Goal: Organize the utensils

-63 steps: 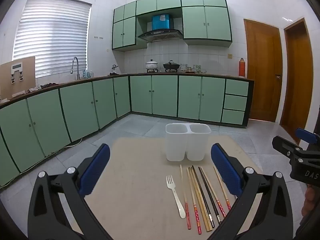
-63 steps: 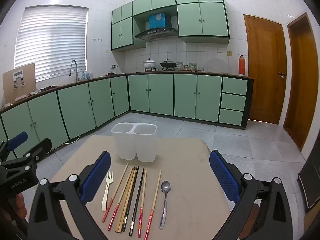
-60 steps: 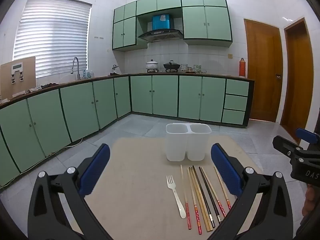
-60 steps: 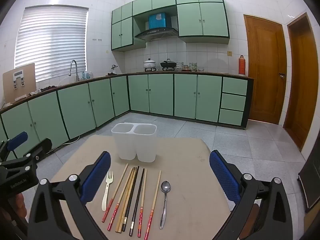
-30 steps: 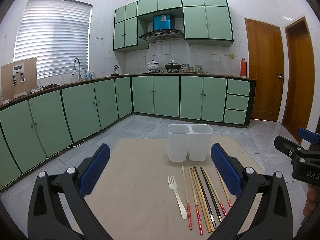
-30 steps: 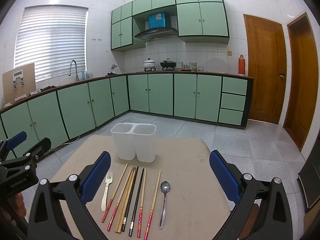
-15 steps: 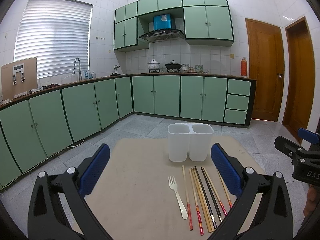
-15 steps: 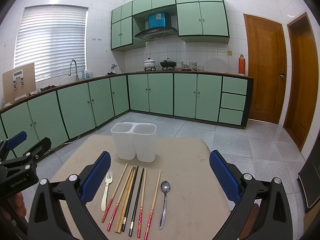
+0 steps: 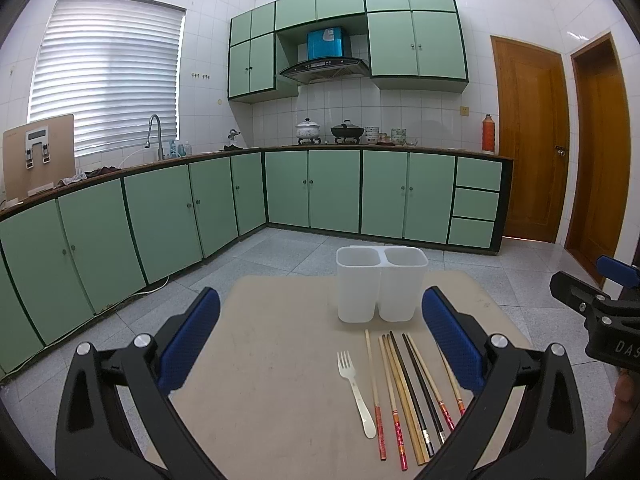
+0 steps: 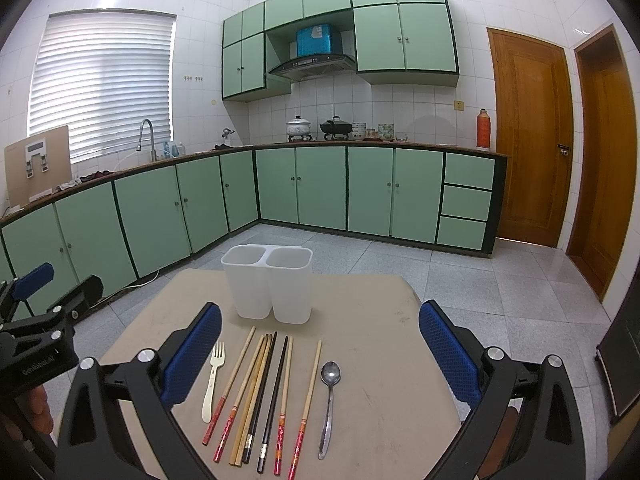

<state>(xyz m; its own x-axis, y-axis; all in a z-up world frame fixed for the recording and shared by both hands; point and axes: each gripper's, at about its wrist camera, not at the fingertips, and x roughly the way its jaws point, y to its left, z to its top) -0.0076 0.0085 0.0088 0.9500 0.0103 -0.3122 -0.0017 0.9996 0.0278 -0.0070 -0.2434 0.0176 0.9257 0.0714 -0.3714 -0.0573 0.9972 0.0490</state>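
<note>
A white two-compartment utensil holder [image 9: 381, 288] [image 10: 272, 284] stands empty at the far side of a beige table [image 9: 280, 360] [image 10: 380, 360]. In front of it lie a cream fork [image 9: 356, 392] [image 10: 212, 380], several chopsticks [image 9: 408, 392] [image 10: 260, 392] in a row, and a metal spoon [image 10: 329, 400]. My left gripper [image 9: 320, 332] is open and empty above the table's near left. My right gripper [image 10: 320, 340] is open and empty above the near edge, over the utensils. Each gripper shows at the edge of the other's view.
Green kitchen cabinets [image 9: 320, 192] run along the back and left walls, with a sink tap [image 9: 154, 136] and pots [image 9: 308, 128] on the counter. Two wooden doors [image 9: 528, 140] stand at the right. Grey tiled floor surrounds the table.
The left wrist view has shifted very slightly, so the holder and utensils sit a touch further right. Nothing on the table has moved and both grippers stay open.
</note>
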